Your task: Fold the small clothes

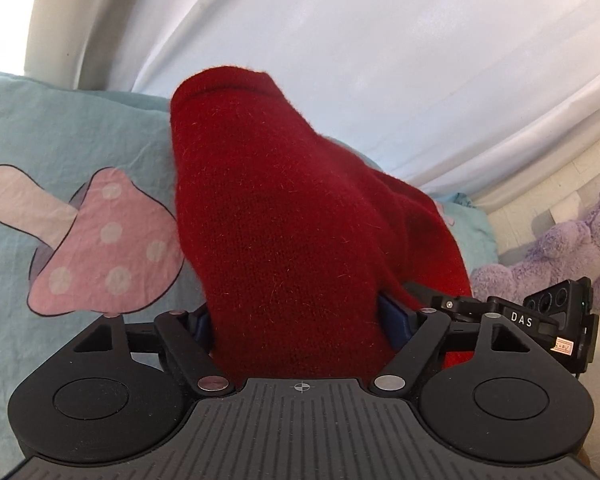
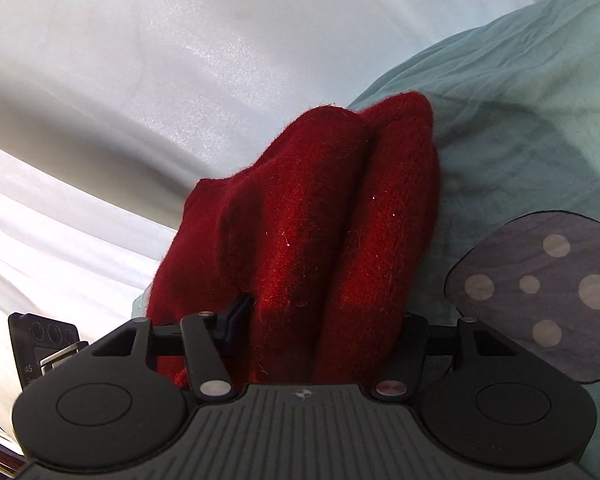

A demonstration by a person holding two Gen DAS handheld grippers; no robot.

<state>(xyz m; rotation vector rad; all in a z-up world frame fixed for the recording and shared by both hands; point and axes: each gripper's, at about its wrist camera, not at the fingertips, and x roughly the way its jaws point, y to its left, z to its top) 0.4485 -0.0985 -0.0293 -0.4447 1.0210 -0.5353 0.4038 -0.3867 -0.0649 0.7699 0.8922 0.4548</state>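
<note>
A dark red knitted garment [image 1: 268,200] rises in a thick bunch straight ahead in the left wrist view. My left gripper [image 1: 296,320] holds its lower part, one blue pad [image 1: 198,326] pressed against each side of the cloth. In the right wrist view the same red garment [image 2: 320,208] stands in two folds over my right gripper [image 2: 324,320]. There the left blue pad [image 2: 236,316] digs into the knit, while cloth hides the right pad. Both grippers sit close together on the garment's near edge; the right one's body [image 1: 540,320] shows beside the left.
Under the garment lies a wrinkled teal bedsheet [image 1: 60,140] printed with a pink mushroom [image 1: 104,248]. White fabric [image 1: 380,60] hangs behind. A purple plush toy [image 1: 560,252] sits at the right. The teal bedsheet [image 2: 520,100] also carries a grey spotted mushroom print [image 2: 540,292].
</note>
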